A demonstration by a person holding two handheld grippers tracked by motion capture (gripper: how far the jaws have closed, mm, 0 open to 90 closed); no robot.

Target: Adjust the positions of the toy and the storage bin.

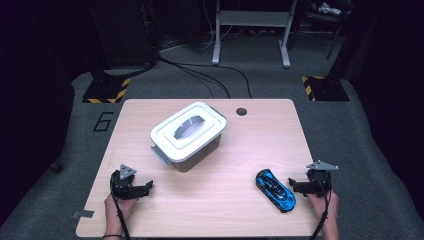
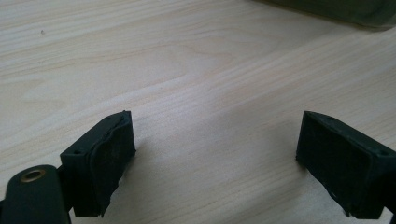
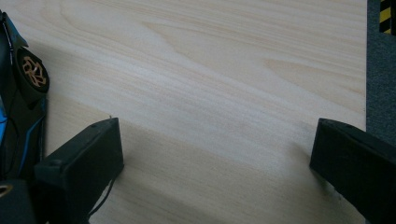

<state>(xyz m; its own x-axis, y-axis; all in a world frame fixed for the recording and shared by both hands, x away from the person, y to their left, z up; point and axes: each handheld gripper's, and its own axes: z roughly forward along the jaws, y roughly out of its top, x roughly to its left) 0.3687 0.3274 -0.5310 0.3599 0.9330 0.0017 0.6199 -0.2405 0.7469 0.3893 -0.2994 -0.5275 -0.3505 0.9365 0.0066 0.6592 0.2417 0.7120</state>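
Observation:
A blue and black toy car lies on the wooden table near the front right; its side and a bronze wheel appear as the toy car at the left edge of the right gripper view. My right gripper sits just right of the car, open, with bare wood between its jaws. My left gripper rests at the front left, open and holding nothing. A white lidded box with a grey handle stands behind it, mid-table.
A dark round hole marks the table's far side. The table's right edge and grey floor lie close to my right gripper. Hazard-striped stand feet and cables sit on the floor beyond the table.

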